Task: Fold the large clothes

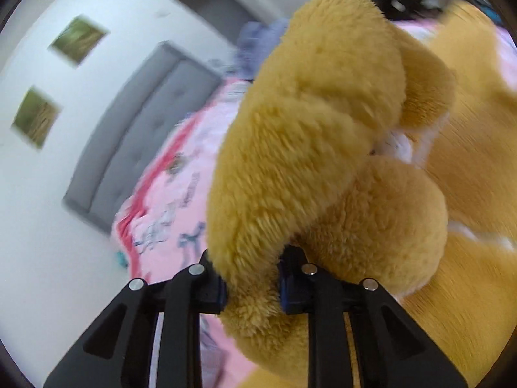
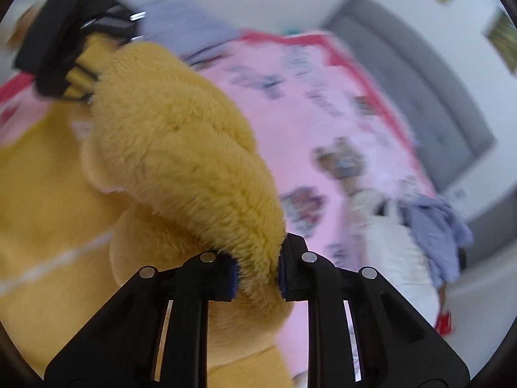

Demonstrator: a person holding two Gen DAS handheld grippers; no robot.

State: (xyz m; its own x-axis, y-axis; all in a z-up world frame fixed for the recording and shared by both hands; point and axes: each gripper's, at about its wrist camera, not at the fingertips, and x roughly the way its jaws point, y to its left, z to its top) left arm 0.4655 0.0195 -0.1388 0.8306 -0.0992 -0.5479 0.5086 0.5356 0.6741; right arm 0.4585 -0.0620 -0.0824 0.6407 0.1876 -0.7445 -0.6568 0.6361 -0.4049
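**Two grippers, one fleece**

One yellow fleece garment (image 1: 310, 148) hangs above the pink bedspread (image 1: 168, 213). The left gripper (image 1: 252, 286) pinches one bunched fold between its pads; the right gripper (image 2: 257, 274) clamps another. Two green pictures (image 1: 77, 38) hang above the bedspread's grey headboard (image 1: 142, 129).

My right claw (image 2: 257, 274) pinches a thick fold of yellow fleece garment (image 2: 181, 148) w/ both pads, above the pink bedspread (image 2: 310, 103); left claw (image 2: 87, 64) grips its far end.

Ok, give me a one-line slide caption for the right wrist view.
Right gripper shut on a fold of the fluffy yellow garment above the pink bedspread, left gripper gripping farther along.
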